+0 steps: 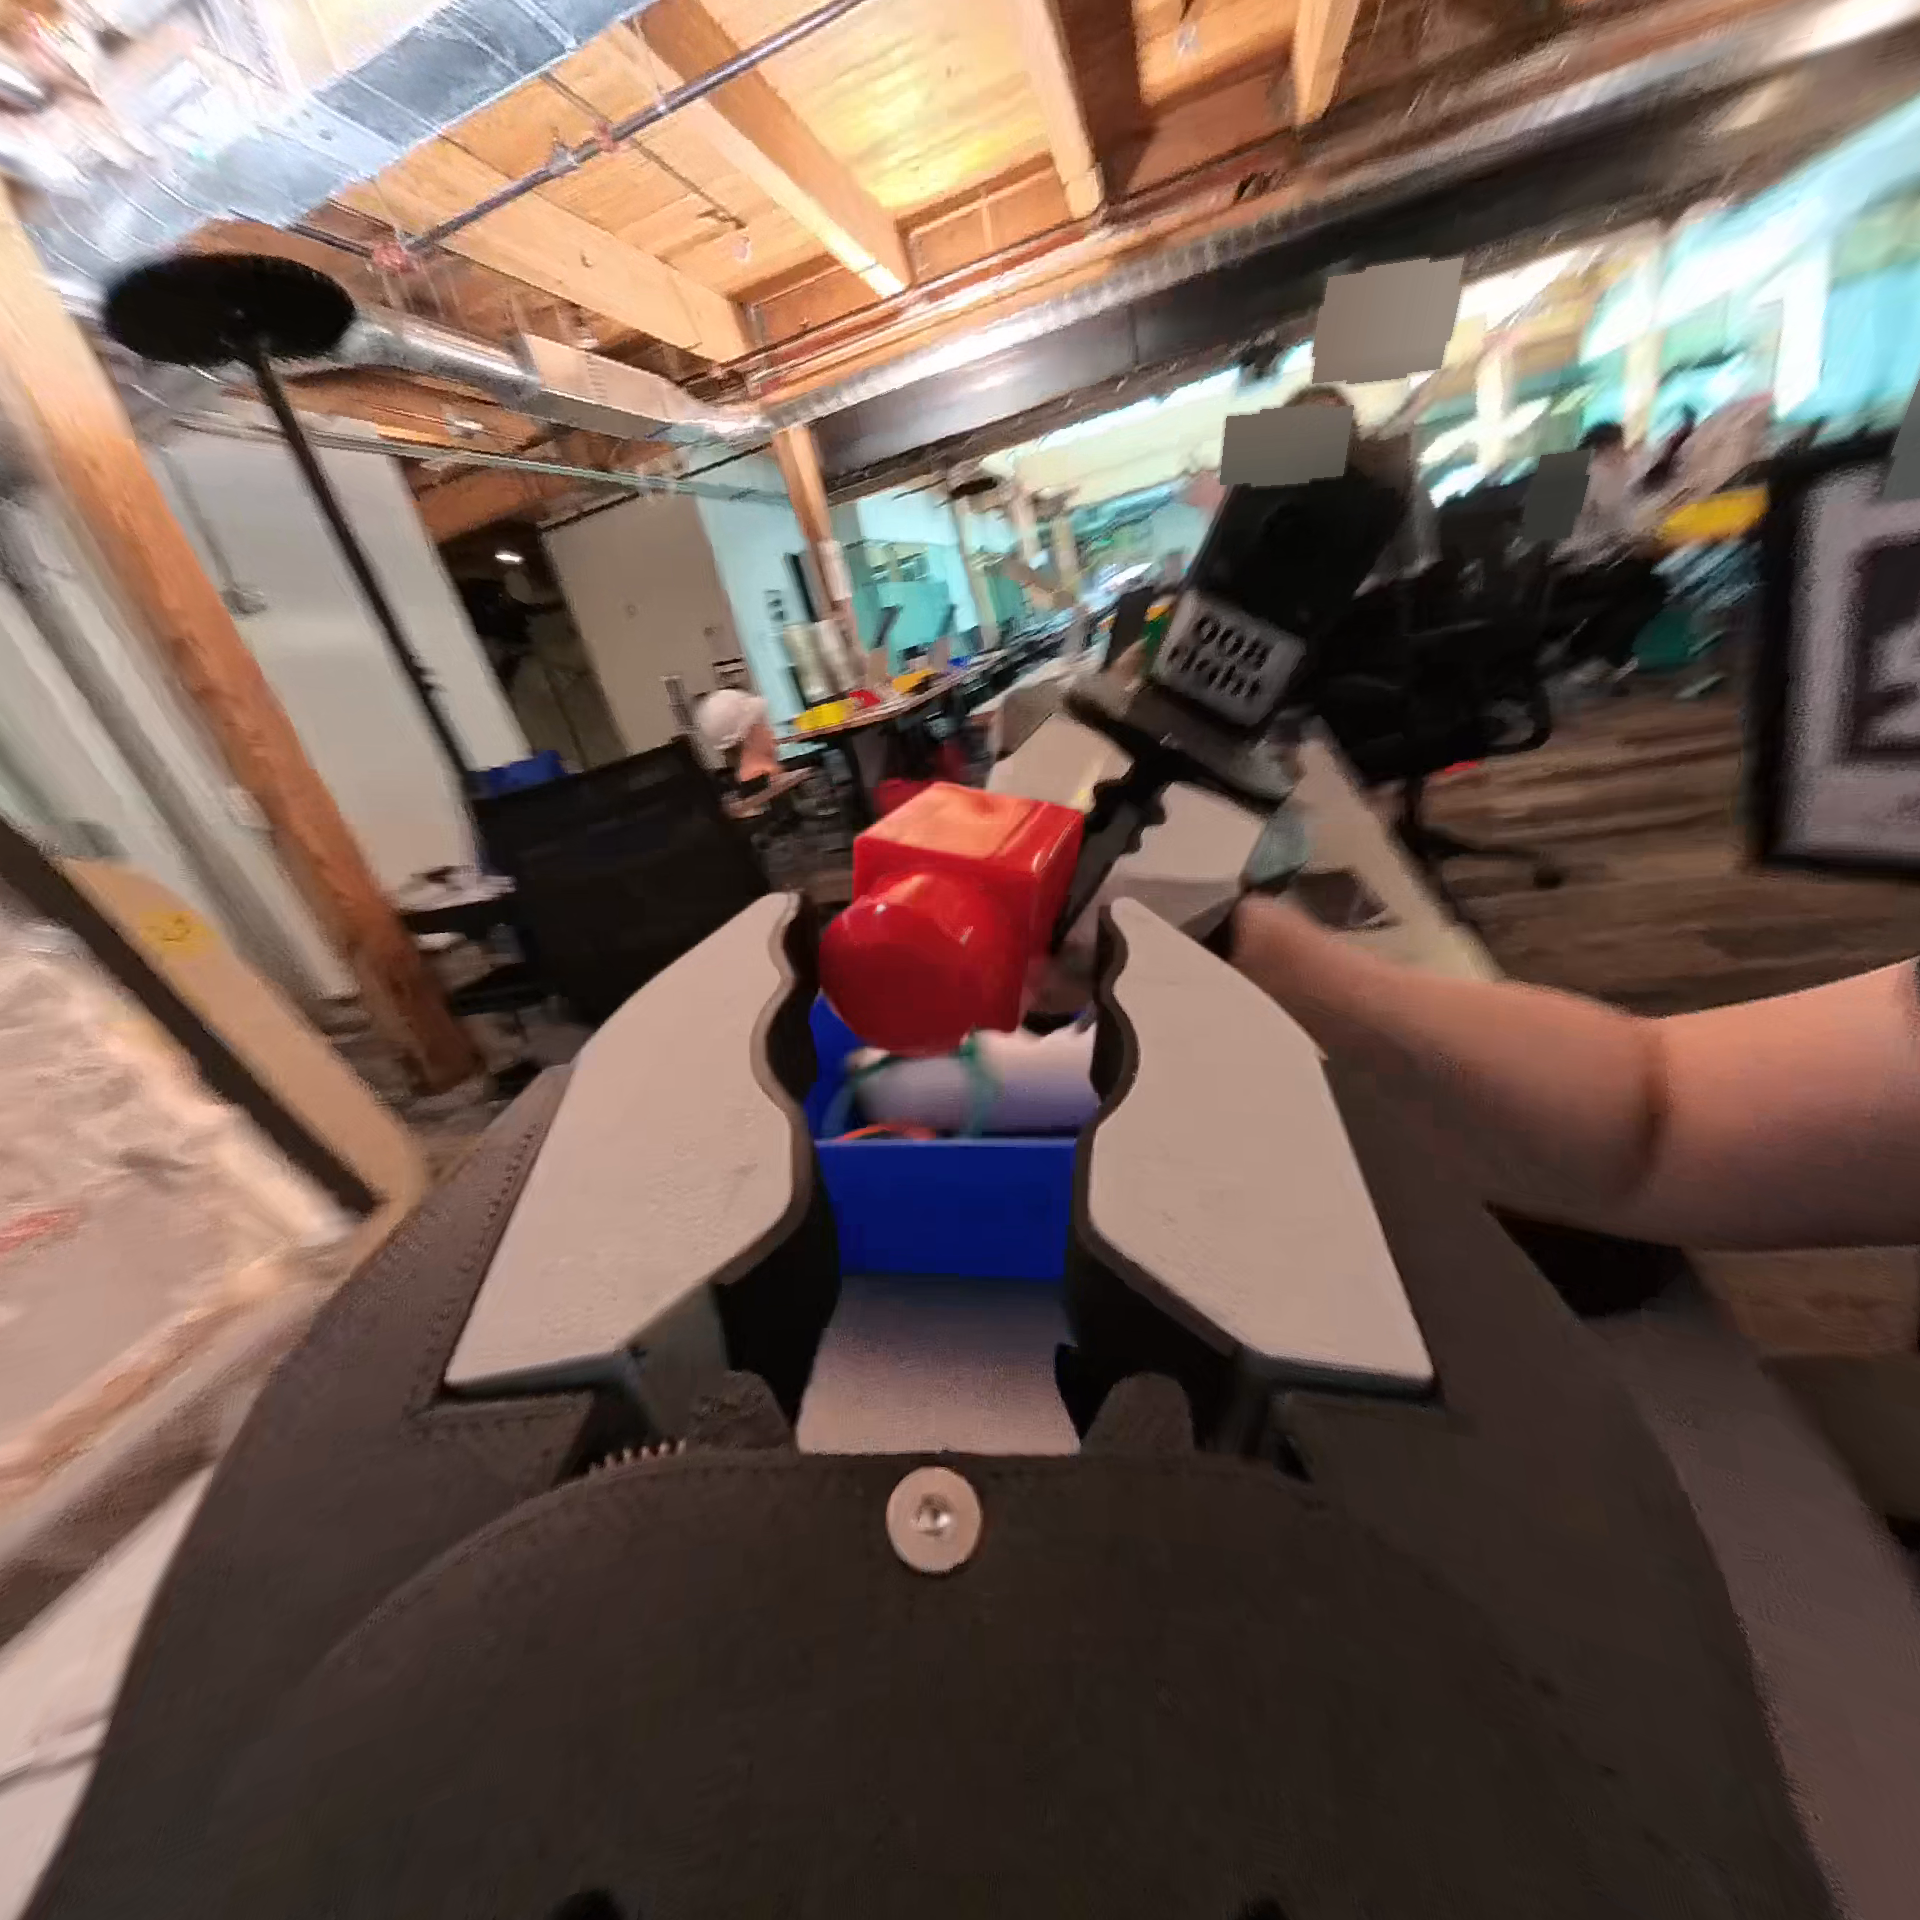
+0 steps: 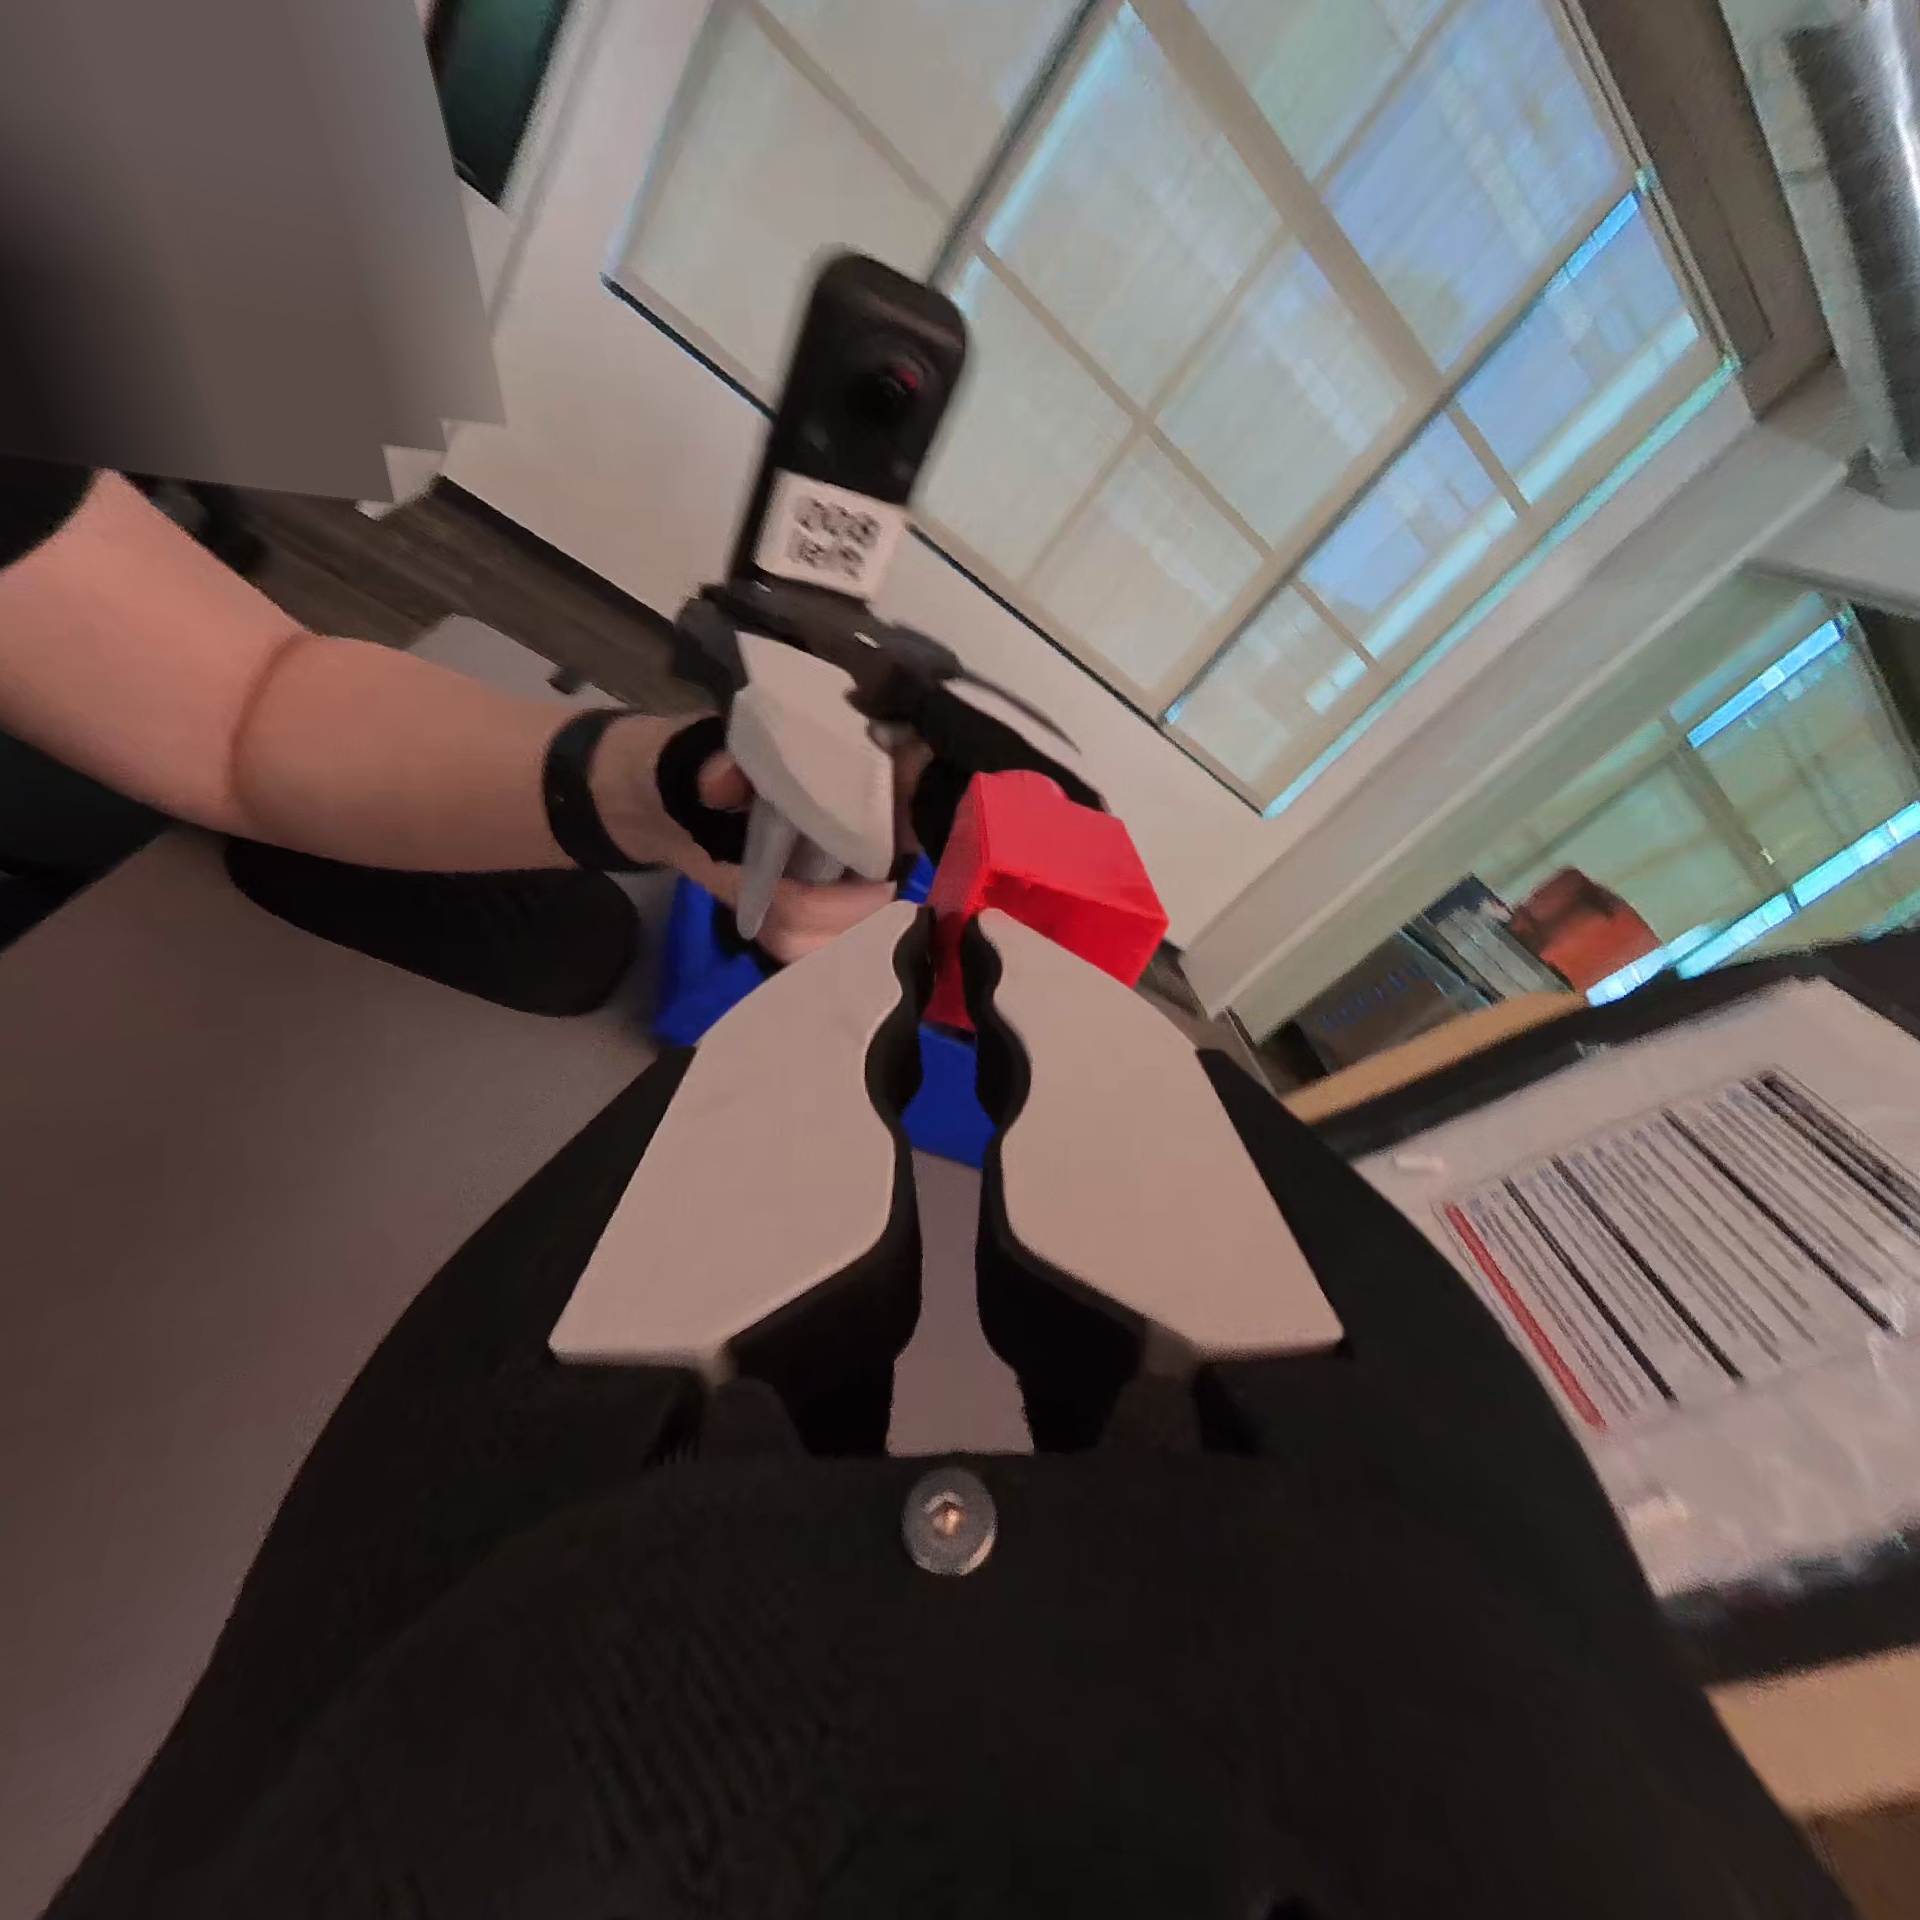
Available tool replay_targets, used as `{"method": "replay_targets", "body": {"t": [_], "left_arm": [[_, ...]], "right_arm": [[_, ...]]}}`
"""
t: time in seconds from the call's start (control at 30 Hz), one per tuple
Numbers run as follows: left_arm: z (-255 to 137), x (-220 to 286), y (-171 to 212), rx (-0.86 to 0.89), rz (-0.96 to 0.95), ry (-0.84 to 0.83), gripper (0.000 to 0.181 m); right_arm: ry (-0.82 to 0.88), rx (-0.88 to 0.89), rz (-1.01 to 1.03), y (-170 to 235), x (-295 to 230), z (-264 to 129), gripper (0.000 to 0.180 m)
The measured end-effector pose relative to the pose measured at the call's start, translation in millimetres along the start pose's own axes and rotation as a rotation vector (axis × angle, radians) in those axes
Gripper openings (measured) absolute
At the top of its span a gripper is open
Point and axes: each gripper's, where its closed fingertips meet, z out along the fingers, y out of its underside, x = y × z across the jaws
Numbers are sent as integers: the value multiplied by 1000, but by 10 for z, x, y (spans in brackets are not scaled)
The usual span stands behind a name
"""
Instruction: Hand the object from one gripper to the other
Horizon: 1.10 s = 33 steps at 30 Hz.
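A red block with a round knob hangs in the air above a blue bin. My left gripper is open, its grey fingers standing either side of the knob without touching it. The right gripper's body reaches in from the upper right and holds the block's far side. In the right wrist view my right gripper is shut on a thin edge of the red block. The left gripper's white body sits just behind the block, held by a hand.
The blue bin stands on a grey table and holds white items. A striped sheet lies to the right. A person's forearm crosses the right side. Chairs, desks and people are far behind.
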Motion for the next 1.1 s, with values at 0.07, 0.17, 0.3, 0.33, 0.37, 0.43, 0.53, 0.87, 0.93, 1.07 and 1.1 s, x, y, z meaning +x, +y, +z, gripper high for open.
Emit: {"method": "replay_targets", "body": {"t": [0.07, 0.17, 0.3, 0.33, 0.37, 0.43, 0.53, 0.87, 0.93, 1.07, 1.1], "left_arm": [[-57, -109, 77, -93, 228, -102, 54], [-83, -206, 267, -302, 560, -228, 66], [54, -163, 457, -393, 828, -323, 60], [91, -161, 531, -420, 860, -334, 61], [111, -196, 592, -448, 885, -361, 61], [116, -282, 685, -488, 906, -406, 57], [107, -322, 707, -460, 909, -434, 38], [67, -345, 464, -284, 676, -434, 35], [72, -278, 346, -189, 535, -390, 35], [105, -45, 138, -20, 260, -231, 35], [112, 20, 100, 12, 209, -181, 35]], "right_arm": [[46, -96, 35, 118, 108, -28, 5], [90, -295, 41, 353, 181, -54, 6], [97, -399, 228, 468, 146, 54, 5], [97, -422, 265, 496, 117, 93, 5], [97, -455, 287, 534, 86, 126, 5], [106, -518, 297, 605, 29, 179, 5], [132, -587, 318, 697, -27, 245, 6], [52, -255, 382, 212, 68, 155, 19], [49, -66, 414, 16, 180, 44, 19], [64, 235, 671, -28, 490, -149, 40], [25, 267, 776, 32, 507, -139, 48]]}}
